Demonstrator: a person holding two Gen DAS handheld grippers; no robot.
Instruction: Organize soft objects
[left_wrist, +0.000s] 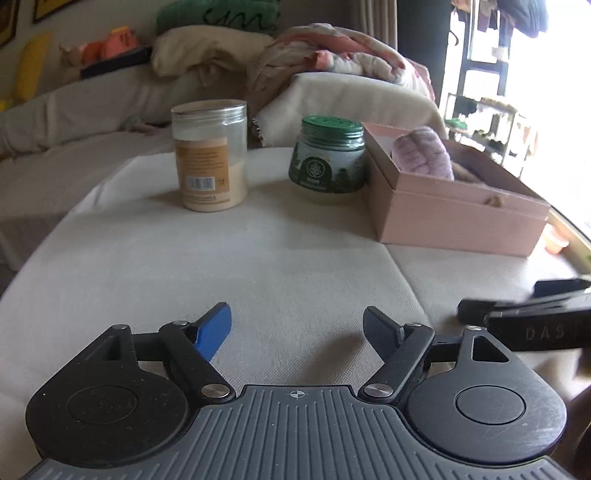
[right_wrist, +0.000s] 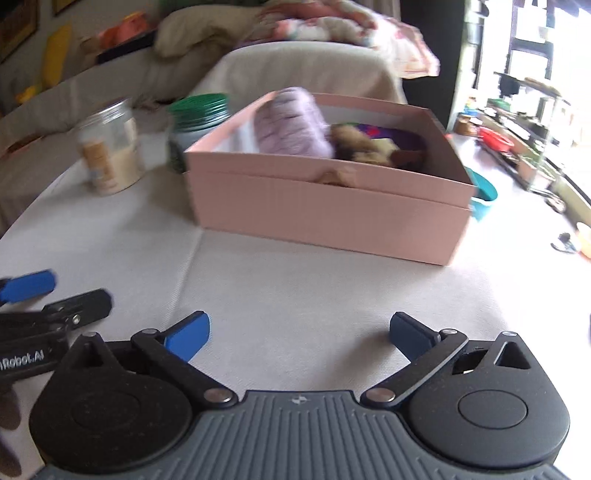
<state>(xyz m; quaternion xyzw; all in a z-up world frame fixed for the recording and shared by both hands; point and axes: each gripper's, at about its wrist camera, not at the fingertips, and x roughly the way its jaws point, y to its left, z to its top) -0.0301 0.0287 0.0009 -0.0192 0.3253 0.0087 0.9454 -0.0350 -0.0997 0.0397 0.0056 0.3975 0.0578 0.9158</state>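
Observation:
A pink cardboard box (right_wrist: 332, 218) stands on the cloth-covered table (right_wrist: 295, 295). In it lie a purple knitted soft item (right_wrist: 291, 125), a brown plush toy (right_wrist: 365, 147) and a dark purple item (right_wrist: 399, 134). The box (left_wrist: 454, 218) and the knitted item (left_wrist: 423, 153) also show at the right of the left wrist view. My left gripper (left_wrist: 295, 323) is open and empty over the table, well short of the box. My right gripper (right_wrist: 299, 330) is open and empty in front of the box. Each gripper shows at the edge of the other's view.
A clear jar with powder (left_wrist: 208, 155) and a green-lidded jar (left_wrist: 328, 158) stand left of the box. A sofa with pillows and a crumpled blanket (left_wrist: 332, 59) lies behind the table. Shelves and a teal bowl (right_wrist: 484, 192) are on the floor at right.

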